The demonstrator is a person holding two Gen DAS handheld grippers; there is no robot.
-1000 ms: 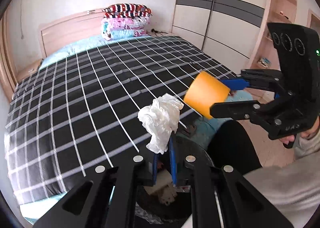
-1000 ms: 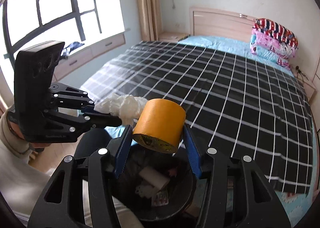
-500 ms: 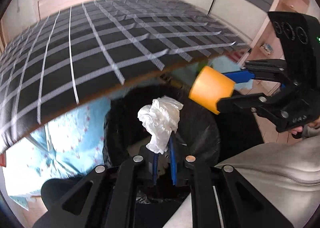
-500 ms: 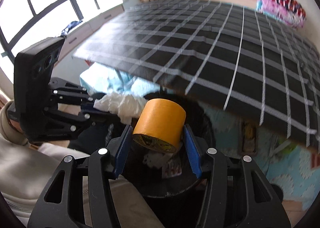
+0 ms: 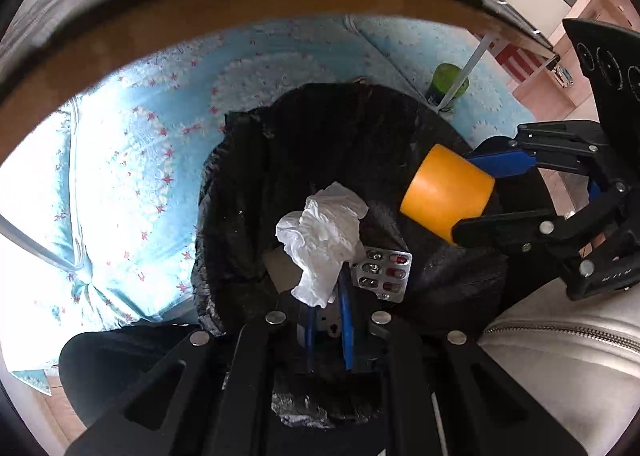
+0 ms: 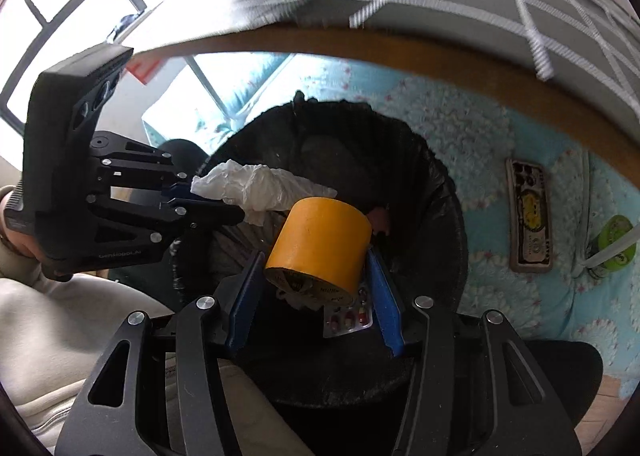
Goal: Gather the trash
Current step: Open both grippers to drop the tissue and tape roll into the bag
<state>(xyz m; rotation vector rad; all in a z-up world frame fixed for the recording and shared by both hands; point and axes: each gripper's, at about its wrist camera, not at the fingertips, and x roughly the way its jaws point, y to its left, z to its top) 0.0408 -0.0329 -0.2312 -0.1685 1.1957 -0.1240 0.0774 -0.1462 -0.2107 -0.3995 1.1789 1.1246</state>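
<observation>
My left gripper (image 5: pixel 326 296) is shut on a crumpled white tissue (image 5: pixel 322 238) and holds it over the black-lined trash bin (image 5: pixel 240 191). My right gripper (image 6: pixel 316 262) is shut on an orange tape roll (image 6: pixel 320 242), also above the bin (image 6: pixel 424 159). The tape roll (image 5: pixel 446 191) and the right gripper (image 5: pixel 476 197) show at the right of the left wrist view. The tissue (image 6: pixel 256 187) and the left gripper (image 6: pixel 224 201) show at the left of the right wrist view. A pill blister pack (image 5: pixel 384 268) lies inside the bin.
The bin stands on a light blue patterned floor mat (image 5: pixel 132 159) beside the bed edge (image 6: pixel 400 43). A green bottle (image 5: pixel 446 81) and a phone (image 6: pixel 530 215) lie on the mat. My grey-clad legs (image 5: pixel 560 340) are close by.
Both grippers have dropped from above the bed to just over the bin opening and now look down into it. Both still hold their objects.
</observation>
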